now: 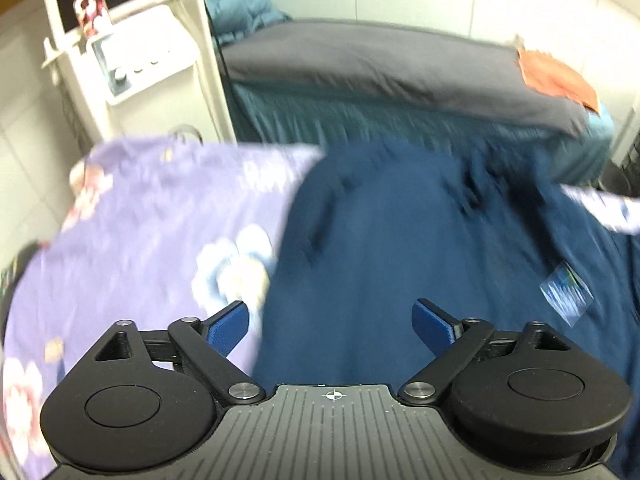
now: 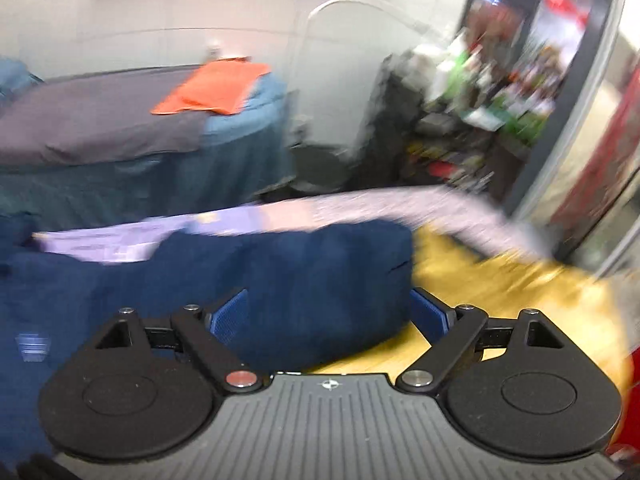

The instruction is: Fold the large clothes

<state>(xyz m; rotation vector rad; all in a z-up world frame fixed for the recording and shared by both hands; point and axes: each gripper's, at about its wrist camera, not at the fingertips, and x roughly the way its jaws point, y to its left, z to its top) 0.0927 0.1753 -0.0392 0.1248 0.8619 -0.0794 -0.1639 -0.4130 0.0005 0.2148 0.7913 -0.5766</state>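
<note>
A large navy-blue garment [image 1: 400, 240] lies spread on a purple floral sheet [image 1: 152, 216]. It has a small pale label [image 1: 566, 290] near its right side. My left gripper [image 1: 332, 324] is open and empty, held just above the garment's left edge where it meets the sheet. In the right wrist view the garment [image 2: 280, 280] lies bunched, its right edge next to a yellow cloth [image 2: 500, 292]. My right gripper [image 2: 330, 312] is open, its jaws standing either side of the garment's right end. Both views are blurred.
A second bed with a grey cover [image 1: 380, 64] and an orange cloth [image 2: 216, 88] stands behind. A white device cart [image 1: 136, 60] stands at the left. Cluttered shelves [image 2: 480, 112] and a glass door [image 2: 600, 120] are at the right.
</note>
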